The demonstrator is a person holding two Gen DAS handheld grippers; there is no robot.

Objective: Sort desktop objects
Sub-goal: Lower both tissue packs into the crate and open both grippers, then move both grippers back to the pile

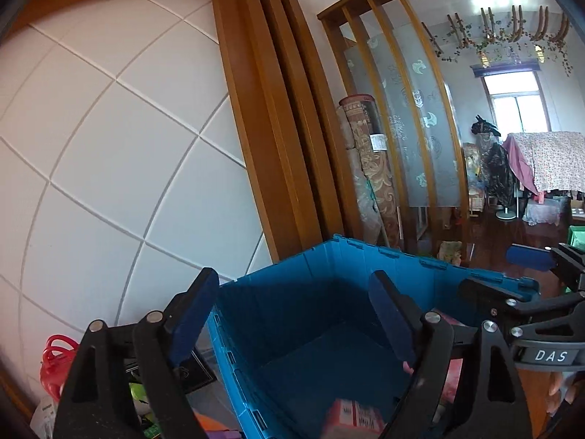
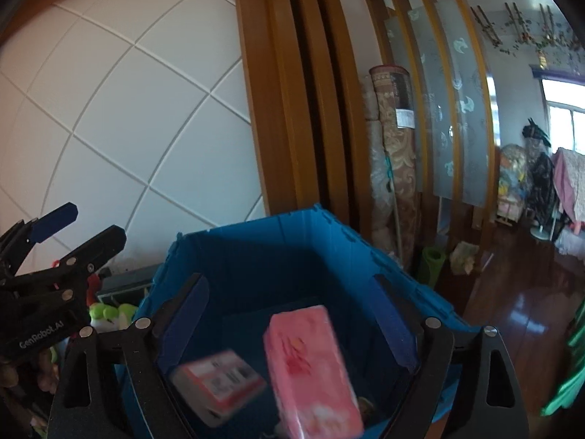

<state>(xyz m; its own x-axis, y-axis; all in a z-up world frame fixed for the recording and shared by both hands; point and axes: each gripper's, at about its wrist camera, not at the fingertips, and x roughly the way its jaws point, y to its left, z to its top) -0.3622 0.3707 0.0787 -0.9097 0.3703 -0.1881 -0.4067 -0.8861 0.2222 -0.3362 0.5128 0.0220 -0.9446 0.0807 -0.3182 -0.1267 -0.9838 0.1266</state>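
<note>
Hovering between spread fingers (image 2: 393, 325), pink pack (image 2: 310, 369)

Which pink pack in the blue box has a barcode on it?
The smaller pink-and-white pack, lying left in the blue crate. The bigger all-pink pack beside it shows no barcode.

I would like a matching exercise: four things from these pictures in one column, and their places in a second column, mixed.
Things:
1. pink packet
2. labelled box
3. rolled carpet
4. red cable

Places:
A. standing upright, right of the blue crate
B. outside the crate, on its left
C. low inside the crate
D. blurred, between the open jaws of the right gripper

Pairs: 1-D, 2-C, 3-A, 4-B
</note>
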